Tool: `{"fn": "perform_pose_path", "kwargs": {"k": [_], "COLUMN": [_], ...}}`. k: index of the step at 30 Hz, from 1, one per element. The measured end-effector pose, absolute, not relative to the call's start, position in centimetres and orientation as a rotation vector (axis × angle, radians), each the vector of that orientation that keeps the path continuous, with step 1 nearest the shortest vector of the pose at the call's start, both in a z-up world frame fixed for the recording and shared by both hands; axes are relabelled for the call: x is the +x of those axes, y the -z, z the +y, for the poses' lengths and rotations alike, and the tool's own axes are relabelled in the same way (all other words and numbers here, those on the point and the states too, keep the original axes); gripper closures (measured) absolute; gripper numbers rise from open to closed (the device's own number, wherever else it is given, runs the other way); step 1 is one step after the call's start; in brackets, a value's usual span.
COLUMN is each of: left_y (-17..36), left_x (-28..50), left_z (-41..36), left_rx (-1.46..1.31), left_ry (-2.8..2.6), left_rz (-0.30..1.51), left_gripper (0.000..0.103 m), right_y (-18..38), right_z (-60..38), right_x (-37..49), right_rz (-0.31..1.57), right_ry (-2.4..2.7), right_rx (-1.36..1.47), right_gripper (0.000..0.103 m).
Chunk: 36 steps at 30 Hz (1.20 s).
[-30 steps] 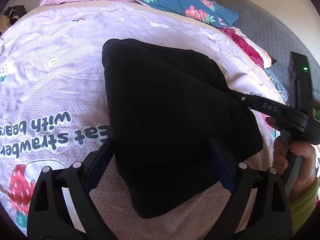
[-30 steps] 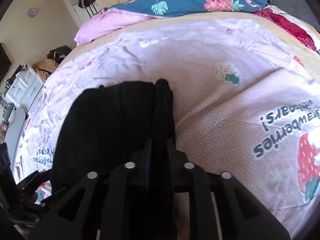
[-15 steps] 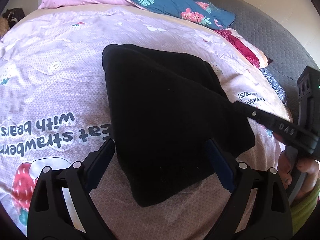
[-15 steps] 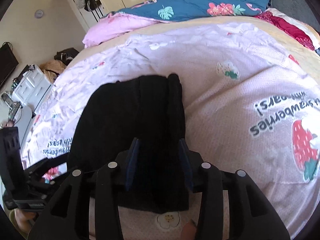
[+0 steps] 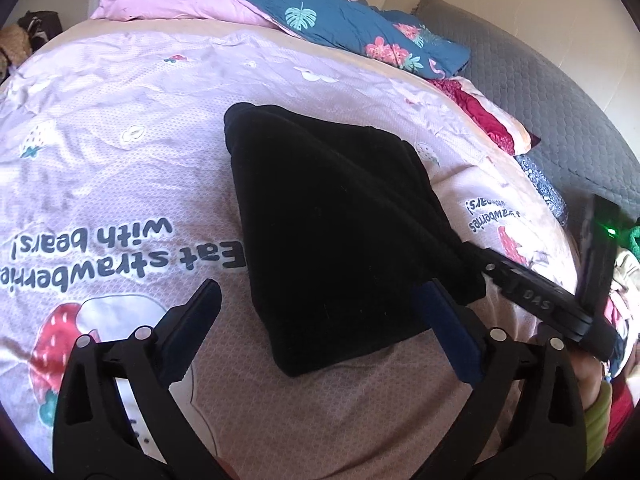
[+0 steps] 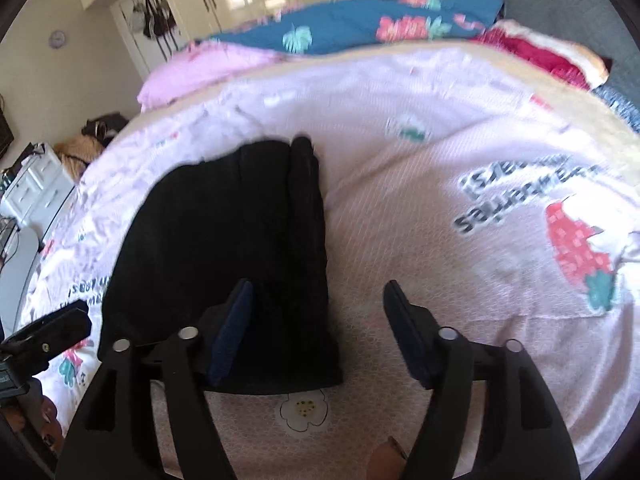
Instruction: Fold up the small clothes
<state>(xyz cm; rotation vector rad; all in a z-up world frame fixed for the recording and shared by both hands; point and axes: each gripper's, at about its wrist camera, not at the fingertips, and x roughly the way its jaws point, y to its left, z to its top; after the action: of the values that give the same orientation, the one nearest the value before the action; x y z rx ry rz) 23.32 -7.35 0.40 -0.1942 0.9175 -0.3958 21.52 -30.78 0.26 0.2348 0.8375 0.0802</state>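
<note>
The black garment (image 5: 336, 232) lies folded on the pink bedsheet (image 5: 120, 152). It is being released: the right gripper (image 6: 320, 328) is opening, the left gripper (image 5: 320, 320) is opening too (nothing pinched). A next piece must be fetched, probably.

We see bare pink bedspread (image 5: 120, 128) open on all sides of the folded black garment (image 5: 332, 224). Heaped blue floral bedding (image 5: 344, 28) and red cloth (image 5: 484, 116) close off the bed's far edge.
</note>
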Motion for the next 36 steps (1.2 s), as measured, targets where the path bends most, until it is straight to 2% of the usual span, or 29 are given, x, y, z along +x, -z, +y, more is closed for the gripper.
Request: {"fn": "perform_pose_path", "kwargs": {"k": [1, 2, 5, 8, 25, 36], "left_y": [-0.5, -0.6, -1.0, -1.2, -2.7, -2.0], "left_x": [23.3, 23.1, 22.5, 21.6, 15.0, 11.7], "left_z": [-7.2, -7.1, -6.7, -6.3, -4.8, -4.6], "left_rx": [-0.197, -0.201, -0.205, -0.196, -0.192, -0.175], "left_ry": [0.396, 0.396, 0.384, 0.363, 0.312, 0.307], "left_rz": [0.915, 0.910, 0.893, 0.877, 0.756, 0.764], "left_gripper": [0.009, 0.009, 0.009, 0.009, 0.009, 0.009], "right_y": [-0.6, -1.0, -2.1, -2.8, -3.3, -2.3], "right_z": [-30.9, -31.0, -31.3, -31.2, -28.4, -27.5], "right_x": [21.2, 20.4, 19.0, 17.7, 8.9, 5.4], "right_rz": [0.818, 0.784, 0.717, 0.674, 0.552, 0.576], "right_ry": [-0.073, -0.064, -0.052, -0.054, -0.008, -0.015], "right_rx": [0.236, 0.241, 0.246, 0.239, 0.149, 0.119], "right_gripper": [0.020, 0.015, 0.008, 0.005, 0.004, 0.004]}}
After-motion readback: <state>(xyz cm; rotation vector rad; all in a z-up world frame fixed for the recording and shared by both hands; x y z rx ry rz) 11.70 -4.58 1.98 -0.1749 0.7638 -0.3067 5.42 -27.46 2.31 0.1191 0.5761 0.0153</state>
